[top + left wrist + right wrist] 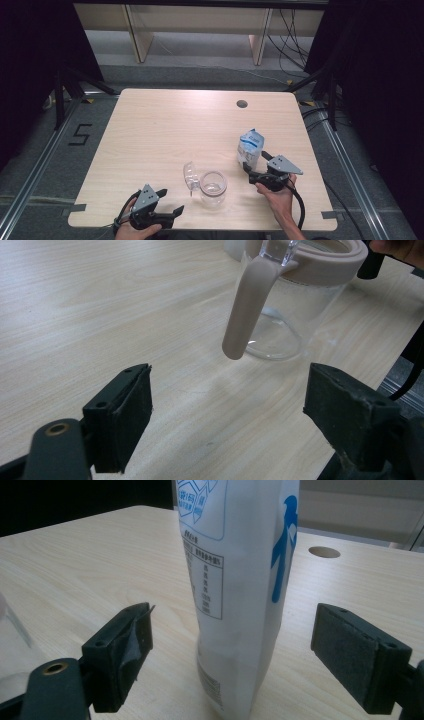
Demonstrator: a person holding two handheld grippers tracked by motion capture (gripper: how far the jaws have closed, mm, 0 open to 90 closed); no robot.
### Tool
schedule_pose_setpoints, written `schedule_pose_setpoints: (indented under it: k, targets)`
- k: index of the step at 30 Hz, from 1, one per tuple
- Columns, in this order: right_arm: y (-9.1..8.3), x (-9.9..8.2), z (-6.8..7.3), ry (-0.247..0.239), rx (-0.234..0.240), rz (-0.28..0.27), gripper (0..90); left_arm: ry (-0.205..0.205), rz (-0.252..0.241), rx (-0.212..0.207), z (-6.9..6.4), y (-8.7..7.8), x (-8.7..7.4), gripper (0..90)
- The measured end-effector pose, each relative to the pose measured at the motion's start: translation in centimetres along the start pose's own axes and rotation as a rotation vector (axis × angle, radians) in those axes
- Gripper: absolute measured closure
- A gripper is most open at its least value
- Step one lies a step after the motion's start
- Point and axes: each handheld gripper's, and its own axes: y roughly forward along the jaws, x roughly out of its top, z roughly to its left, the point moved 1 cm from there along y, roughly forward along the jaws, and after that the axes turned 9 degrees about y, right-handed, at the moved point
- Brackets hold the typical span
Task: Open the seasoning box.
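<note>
A white bag with blue print point(250, 147) stands upright on the wooden table point(165, 130), right of centre. My right gripper point(254, 161) is open just in front of it. In the right gripper view the bag point(240, 580) stands between the two pads point(127, 645), with a gap on each side. A clear glass jar point(213, 188) stands near the front edge, its hinged lid point(190, 176) swung open to the left. My left gripper point(170, 201) is open and empty at the front left. In the left gripper view it points at the jar point(285, 315) and its beige rim strap point(247, 310).
A round cable hole point(242, 104) sits near the table's far right edge. The far and left parts of the tabletop are bare wood. Cables trail off the table's right side, and black curtains flank the table on both sides.
</note>
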Motion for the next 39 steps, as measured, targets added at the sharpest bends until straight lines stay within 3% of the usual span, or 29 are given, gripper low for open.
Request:
schedule_pose_setpoints:
  k: [1,7,8,9,11,13,14,17,18,22,26,27,30,31,39]
  targets:
    - [0.2,0.0,-0.1,-0.018,0.015,-0.004,17.6,0.001,0.001,0.0,0.0,0.0,0.0,18.8]
    - [0.6,0.0,0.0,-0.016,0.008,-0.005,17.7,0.001,0.001,0.002,0.0,0.0,0.1,18.8]
    - [0.7,0.1,-0.1,-0.038,0.003,-0.004,17.4,-0.005,0.005,0.002,0.0,0.0,0.1,18.8]
    - [0.7,0.1,0.0,-0.016,0.014,-0.003,17.2,-0.005,0.005,0.002,0.0,0.0,0.1,18.8]
    - [0.8,0.0,0.0,-0.021,0.014,-0.016,17.2,-0.019,-0.006,-0.007,-0.2,0.1,0.1,18.7]
    - [0.9,0.0,0.1,-0.027,0.015,-0.008,17.1,-0.002,-0.002,-0.011,-0.1,0.2,0.1,18.7]
    - [1.0,0.0,0.2,-0.029,-0.007,-0.015,17.1,-0.009,-0.009,-0.014,-0.2,0.3,0.1,18.8]
    - [1.2,-0.1,0.1,-0.045,0.0,-0.022,17.0,-0.019,-0.009,-0.013,-0.2,0.3,0.1,18.7]
    - [1.1,0.0,0.0,-0.056,-0.022,-0.008,17.0,-0.015,-0.009,-0.014,-0.1,0.3,0.1,18.7]
    - [1.3,-0.1,-0.1,-0.063,-0.037,-0.018,17.0,-0.01,-0.005,-0.015,-0.2,0.3,0.1,18.7]
    - [1.7,-0.1,-0.1,-0.058,-0.018,-0.026,17.8,-0.021,-0.009,-0.013,-0.2,0.3,0.2,18.7]
    - [1.7,-0.1,-0.1,-0.063,-0.034,-0.026,17.9,-0.021,-0.012,-0.015,-0.1,0.4,0.2,18.7]
    - [2.2,-0.3,0.0,-0.064,-0.018,-0.023,18.0,-0.017,-0.004,-0.013,-0.1,0.4,0.2,18.7]
    - [2.3,-0.4,0.0,-0.07,-0.035,-0.021,18.0,-0.017,-0.004,-0.013,-0.1,0.4,0.2,18.7]
    - [3.1,-0.4,-0.1,-0.058,-0.029,-0.012,19.2,-0.017,-0.011,-0.016,-0.1,0.3,0.2,18.8]
